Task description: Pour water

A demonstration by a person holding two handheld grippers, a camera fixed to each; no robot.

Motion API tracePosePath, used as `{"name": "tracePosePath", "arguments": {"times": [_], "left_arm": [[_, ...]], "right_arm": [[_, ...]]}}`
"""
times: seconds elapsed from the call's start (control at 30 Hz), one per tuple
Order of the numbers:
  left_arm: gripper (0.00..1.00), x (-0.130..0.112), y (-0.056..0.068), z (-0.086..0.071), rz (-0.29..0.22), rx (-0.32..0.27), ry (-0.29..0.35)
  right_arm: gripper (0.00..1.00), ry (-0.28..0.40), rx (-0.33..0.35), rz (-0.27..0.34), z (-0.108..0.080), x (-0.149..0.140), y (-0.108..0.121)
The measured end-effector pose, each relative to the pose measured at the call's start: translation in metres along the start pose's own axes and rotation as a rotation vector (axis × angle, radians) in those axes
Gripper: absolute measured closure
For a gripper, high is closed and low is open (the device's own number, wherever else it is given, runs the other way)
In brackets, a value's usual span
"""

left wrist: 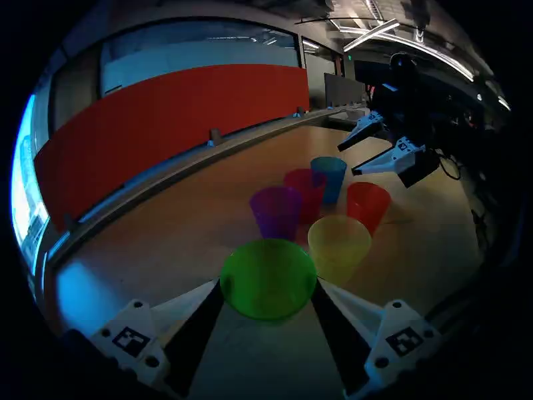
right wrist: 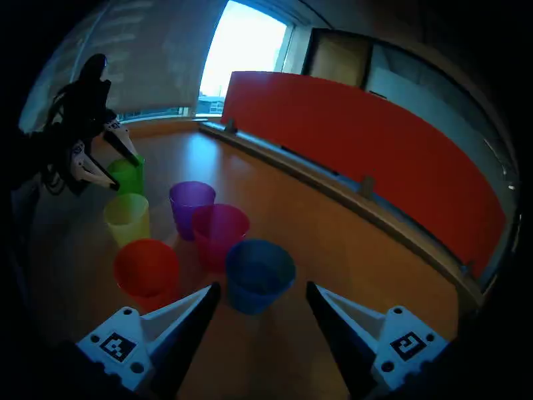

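Note:
Six plastic cups stand clustered on a wooden table (left wrist: 186, 227). The green cup (left wrist: 268, 293) sits between the fingers of my left gripper (left wrist: 266, 283), which flank its sides with the jaws wide; it looks open. In the right gripper view that left gripper (right wrist: 128, 174) straddles the green cup (right wrist: 130, 180) at the far left. My right gripper (right wrist: 262, 285) is open, with the blue cup (right wrist: 260, 273) just ahead of its tips. From the left gripper view, the right gripper (left wrist: 347, 160) hovers beside the blue cup (left wrist: 328, 175).
Purple (left wrist: 276, 212), magenta (left wrist: 304, 190), red (left wrist: 367, 203) and yellow (left wrist: 338, 245) cups stand close together between the green and blue ones. A red partition (left wrist: 166, 127) with a rail runs along the table's far edge. A bright window (right wrist: 240, 60) lies beyond.

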State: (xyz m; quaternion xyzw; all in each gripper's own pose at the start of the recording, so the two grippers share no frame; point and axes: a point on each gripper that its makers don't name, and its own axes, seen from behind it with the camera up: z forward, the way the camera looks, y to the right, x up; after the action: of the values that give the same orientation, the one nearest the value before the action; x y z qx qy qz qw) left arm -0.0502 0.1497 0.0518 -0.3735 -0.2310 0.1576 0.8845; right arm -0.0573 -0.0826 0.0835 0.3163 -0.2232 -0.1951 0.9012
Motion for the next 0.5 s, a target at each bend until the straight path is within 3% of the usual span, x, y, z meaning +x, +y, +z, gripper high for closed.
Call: {"name": "tracePosePath", "arguments": {"times": [0.5], "left_arm": [[0.13,0.003,0.005,-0.008,0.017,0.0,-0.002]], "right_arm": [[0.0,-0.024,0.025,0.045,0.03,-0.011,-0.001]]}}
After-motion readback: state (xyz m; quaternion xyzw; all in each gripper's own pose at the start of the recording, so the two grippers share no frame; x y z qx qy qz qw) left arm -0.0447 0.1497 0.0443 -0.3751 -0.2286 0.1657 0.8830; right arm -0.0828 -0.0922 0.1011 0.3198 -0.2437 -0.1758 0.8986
